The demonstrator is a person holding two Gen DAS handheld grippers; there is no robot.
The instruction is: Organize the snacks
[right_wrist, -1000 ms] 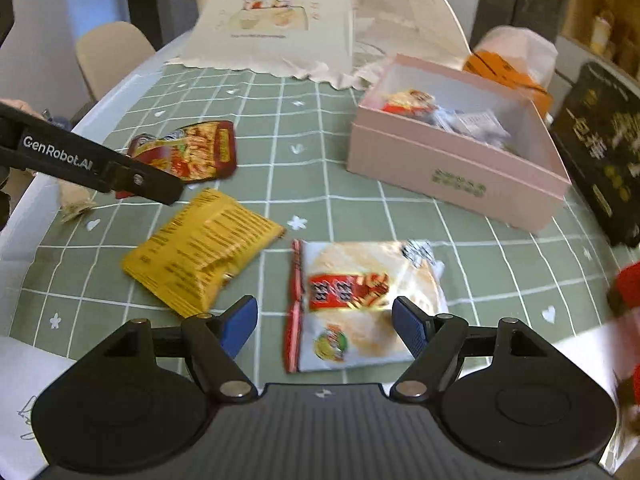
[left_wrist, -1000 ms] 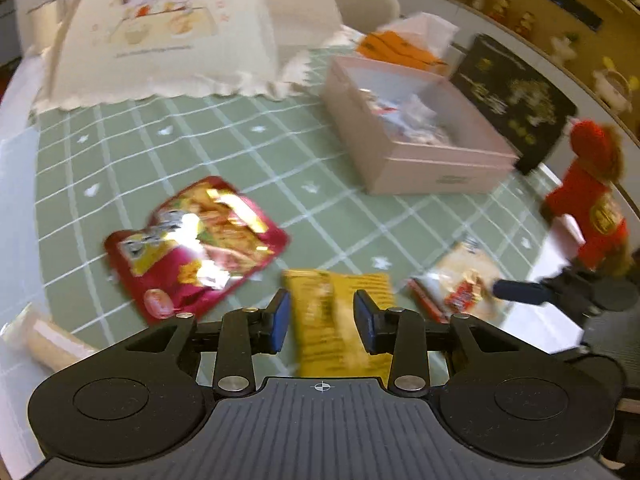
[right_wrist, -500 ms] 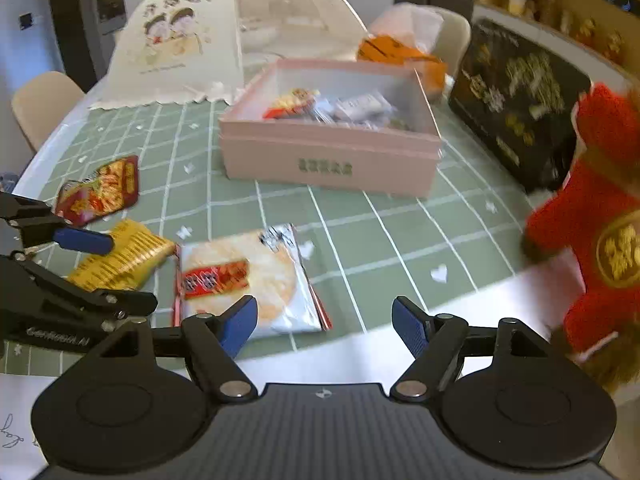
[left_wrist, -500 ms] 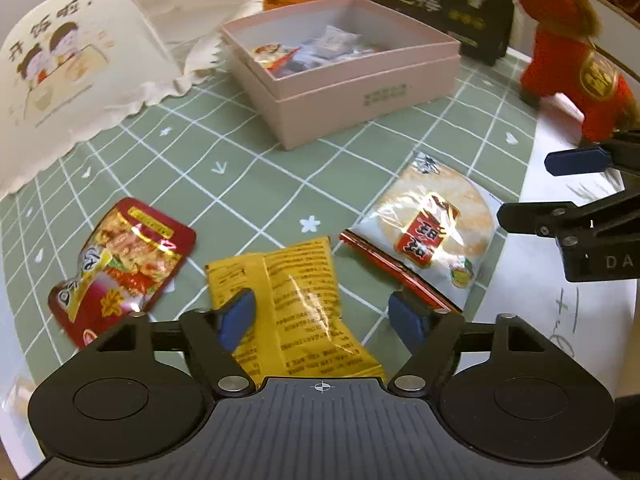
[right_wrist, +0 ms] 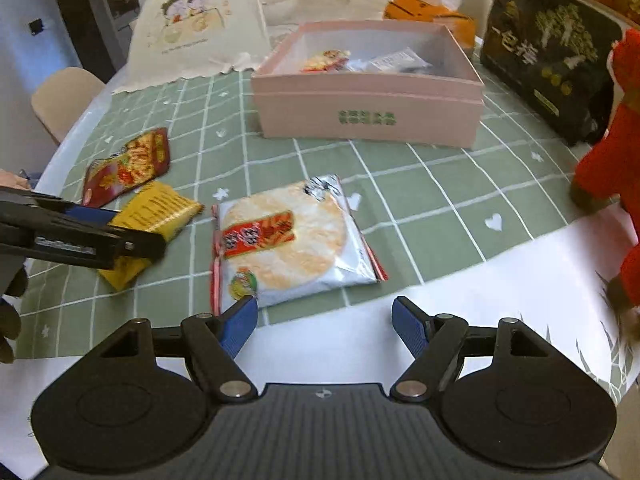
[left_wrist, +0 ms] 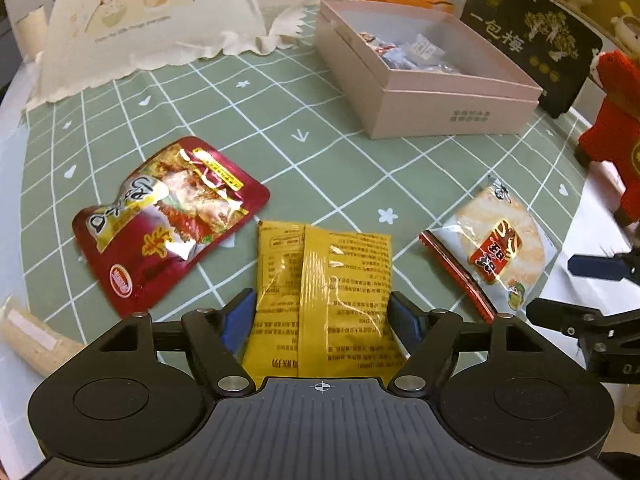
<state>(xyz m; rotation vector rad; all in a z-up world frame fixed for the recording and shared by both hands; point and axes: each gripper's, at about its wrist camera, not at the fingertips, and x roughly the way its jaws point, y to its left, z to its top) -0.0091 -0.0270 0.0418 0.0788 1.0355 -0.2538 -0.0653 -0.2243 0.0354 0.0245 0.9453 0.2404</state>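
A yellow snack packet (left_wrist: 324, 292) lies on the green checked cloth, between the open fingers of my left gripper (left_wrist: 322, 318); the pads stand at its two sides. It also shows in the right wrist view (right_wrist: 154, 216). A red packet (left_wrist: 168, 216) lies to its left. A rice cracker pack (right_wrist: 280, 240) lies just ahead of my open, empty right gripper (right_wrist: 322, 324). The pink box (right_wrist: 368, 108) farther back holds several wrapped snacks.
A cloth food cover (left_wrist: 152, 16) stands at the back left. A black gift bag (right_wrist: 552, 48) and a red plush toy (right_wrist: 612, 152) stand at the right. An orange bag (right_wrist: 432, 12) sits behind the box. A pale wrapped roll (left_wrist: 32, 336) lies at the left edge.
My left gripper opened wide and moved in over the yellow packet, which now sits between its fingers. My right gripper stayed open and swung back toward the rice cracker pack.
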